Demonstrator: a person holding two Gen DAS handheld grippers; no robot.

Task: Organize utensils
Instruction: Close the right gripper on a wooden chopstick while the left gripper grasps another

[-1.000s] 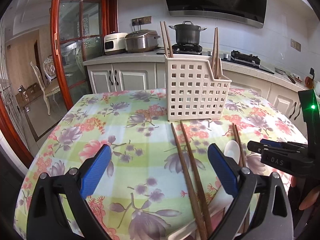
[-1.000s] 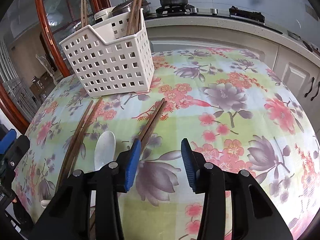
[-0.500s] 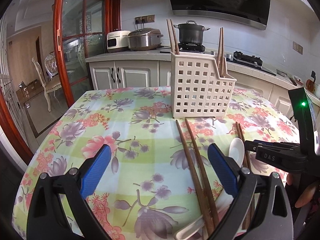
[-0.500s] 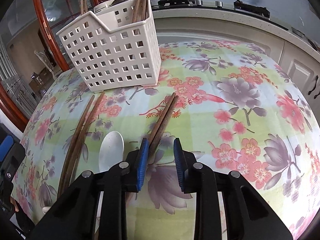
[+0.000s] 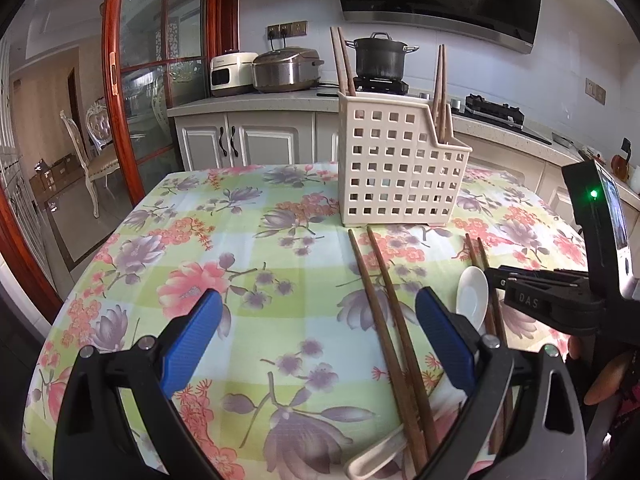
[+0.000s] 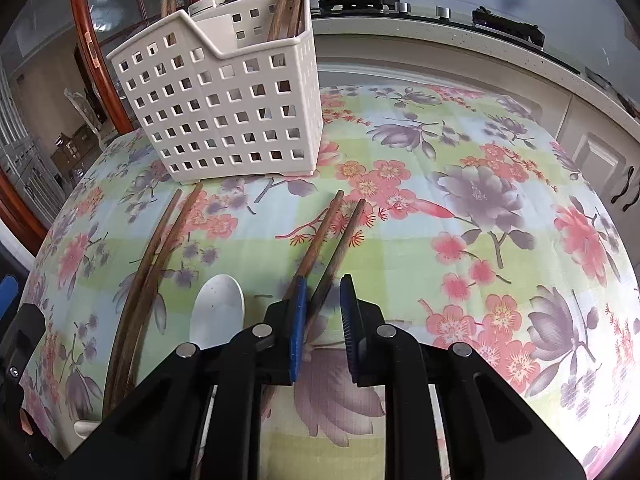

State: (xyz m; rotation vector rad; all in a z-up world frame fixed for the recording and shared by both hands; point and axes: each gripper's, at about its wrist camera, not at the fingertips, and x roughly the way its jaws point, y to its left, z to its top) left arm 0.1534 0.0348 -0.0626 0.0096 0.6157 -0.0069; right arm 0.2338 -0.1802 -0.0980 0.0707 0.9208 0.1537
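Chopsticks between closing right claw

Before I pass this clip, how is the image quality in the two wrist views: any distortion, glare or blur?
Left wrist view: strong fisheye bending of the door frame, daylight even, the basket sharp. Right wrist view: the table edge bows heavily, the tablecloth looks pixelated at lower right, a soft shadow lies under the right gripper, whose jaws are closing around a chopstick pair; no real glare.
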